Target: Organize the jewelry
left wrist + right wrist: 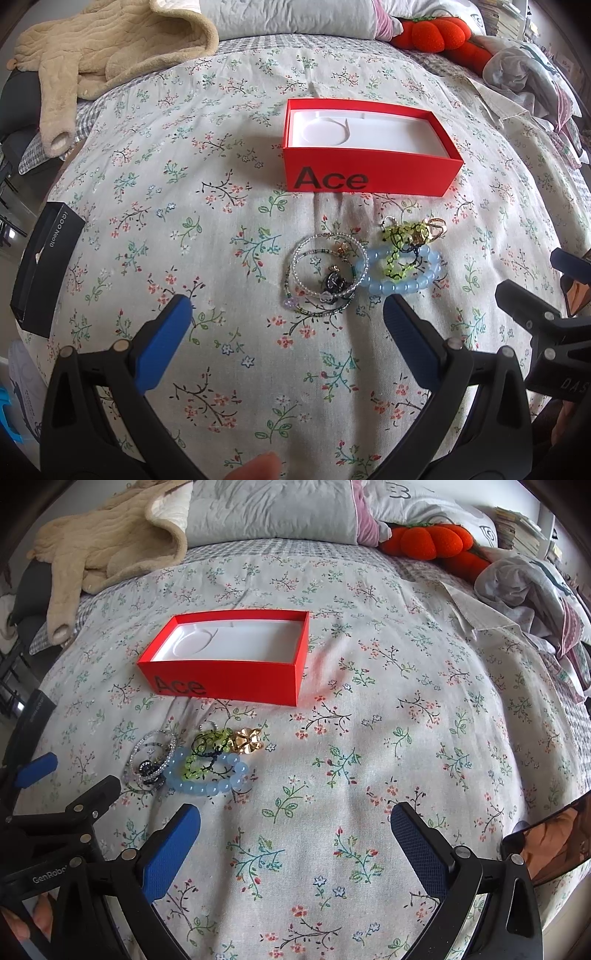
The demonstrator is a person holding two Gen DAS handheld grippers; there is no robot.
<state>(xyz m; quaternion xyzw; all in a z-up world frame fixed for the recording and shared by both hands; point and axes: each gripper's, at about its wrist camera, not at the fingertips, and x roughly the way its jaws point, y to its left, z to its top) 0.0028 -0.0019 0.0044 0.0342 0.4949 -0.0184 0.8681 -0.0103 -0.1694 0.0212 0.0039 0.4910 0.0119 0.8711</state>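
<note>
A red "Ace" box (373, 171) (236, 681) with a white, empty inside stands open on the floral bedspread. In front of it lies a jewelry pile: a clear beaded bracelet coil with dark charm (327, 271) (153, 755), a light blue bead bracelet (402, 284) (207, 784), a green bead piece (400, 242) (207, 751) and a gold clip (432, 229) (249, 740). My left gripper (288, 310) is open, just short of the pile. My right gripper (295, 819) is open, to the right of the pile.
A black phone box (44, 266) lies at the left bed edge. A beige fleece garment (107, 48) and pillows (269, 513) are at the back, an orange plush (432, 542) and crumpled clothes (528, 579) at the back right.
</note>
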